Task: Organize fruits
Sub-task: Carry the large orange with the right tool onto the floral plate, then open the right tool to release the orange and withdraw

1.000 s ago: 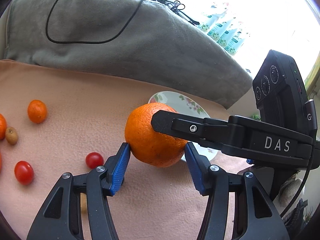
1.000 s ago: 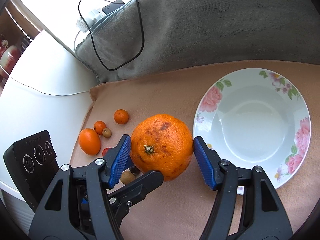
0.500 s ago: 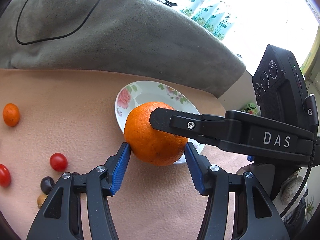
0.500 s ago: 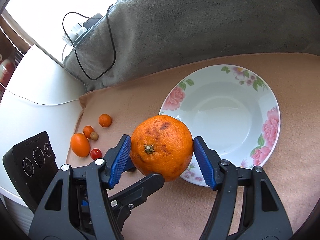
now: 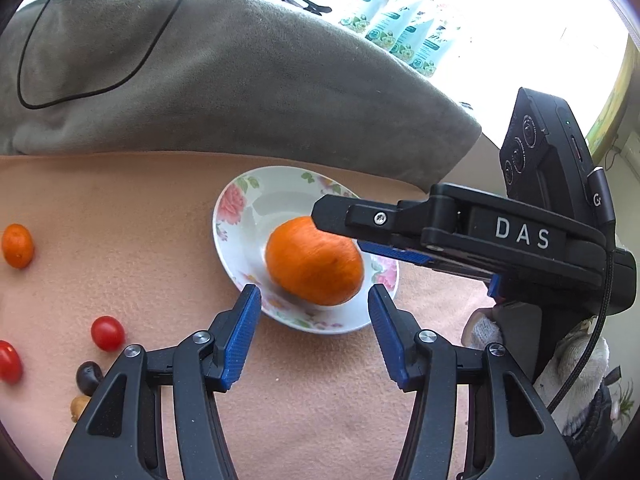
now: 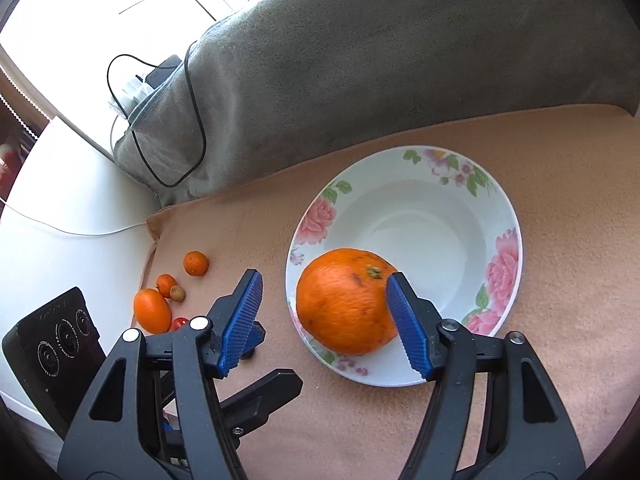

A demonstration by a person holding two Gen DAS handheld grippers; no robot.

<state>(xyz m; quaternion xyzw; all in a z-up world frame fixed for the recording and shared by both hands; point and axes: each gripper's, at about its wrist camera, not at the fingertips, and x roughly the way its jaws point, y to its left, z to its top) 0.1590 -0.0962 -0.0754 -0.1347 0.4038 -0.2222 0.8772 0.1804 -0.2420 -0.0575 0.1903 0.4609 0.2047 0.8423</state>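
A big orange [image 5: 314, 266] [image 6: 344, 300] lies in the flowered white plate [image 5: 240, 216] [image 6: 432, 168], at the rim nearest me, slightly blurred. My left gripper [image 5: 314, 296] hangs open just in front of it, pads apart from the peel. My right gripper [image 6: 324, 278] is open too. Its right pad [image 6: 404, 320] stands in front of the orange and its left pad is well clear. In the left wrist view the right gripper [image 5: 340, 232] reaches in from the right, above the orange. Kumquats [image 6: 152, 310] [image 5: 17, 246] and cherry tomatoes [image 5: 107, 333] lie on the peach cloth to the left.
A grey blanket [image 5: 248, 80] with a black cable [image 6: 196, 120] on it bounds the cloth at the back. A white surface [image 6: 60, 208] drops off left of the cloth. A dark grape [image 5: 89, 376] and a small brown fruit [image 6: 177, 293] lie among the small fruits. A gloved hand [image 5: 484, 330] holds the right gripper.
Both grippers carried the orange to the right over the plate. The orange has left the pads and dropped into the plate.
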